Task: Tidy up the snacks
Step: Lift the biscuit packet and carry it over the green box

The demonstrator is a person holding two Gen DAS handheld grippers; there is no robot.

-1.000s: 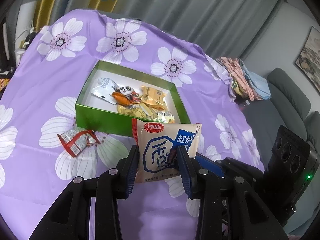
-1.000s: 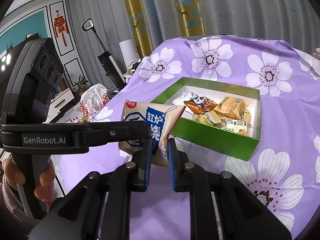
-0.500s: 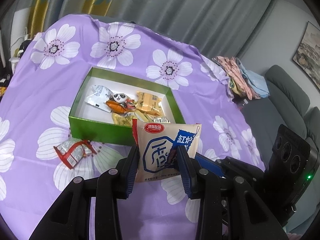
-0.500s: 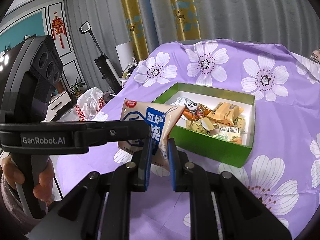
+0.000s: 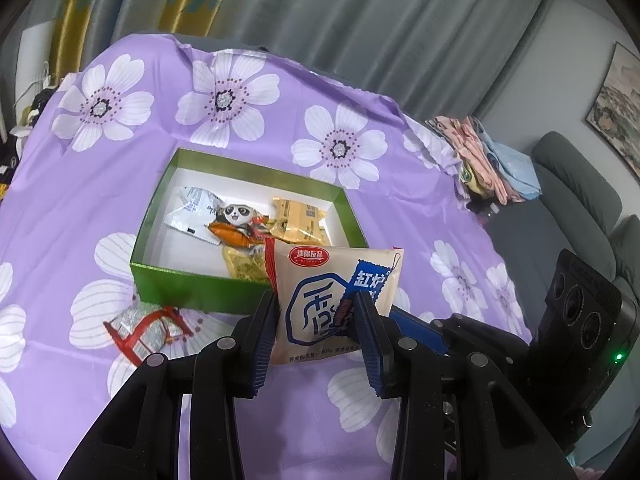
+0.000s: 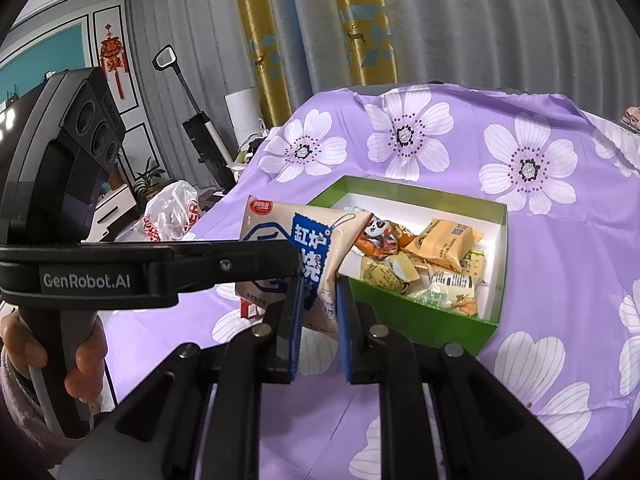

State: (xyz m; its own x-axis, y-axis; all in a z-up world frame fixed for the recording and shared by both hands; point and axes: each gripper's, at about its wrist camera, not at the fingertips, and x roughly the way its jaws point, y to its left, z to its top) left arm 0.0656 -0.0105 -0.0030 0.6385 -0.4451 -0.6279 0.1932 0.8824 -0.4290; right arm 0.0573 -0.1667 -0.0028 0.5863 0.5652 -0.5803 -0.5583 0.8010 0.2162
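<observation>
Above the purple flowered bench cloth (image 5: 60, 208), both hand-held grippers, left (image 5: 316, 320) and right (image 6: 318, 300), clamp one beige-and-blue snack packet (image 5: 336, 288); ideally carry it level over the green cardboard box (image 5: 192, 288); release together.

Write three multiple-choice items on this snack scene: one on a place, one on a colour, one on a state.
1. Where does the red-and-silver wrapper lie?
A. inside the box
B. on the cloth outside the box
C. on the sofa

2. What colour are the outer walls of the box?
A. green
B. blue
C. red

3. How is the beige snack packet held?
A. by the left claw alone
B. by both, the right claw too
C. by neither; it lies on the cloth

Answers: 1 B, it rests on the purple cloth before the box's near wall. 2 A, green outside, white inside. 3 B, each wrist view shows pads pressing on the packet, held clear of the cloth.
</observation>
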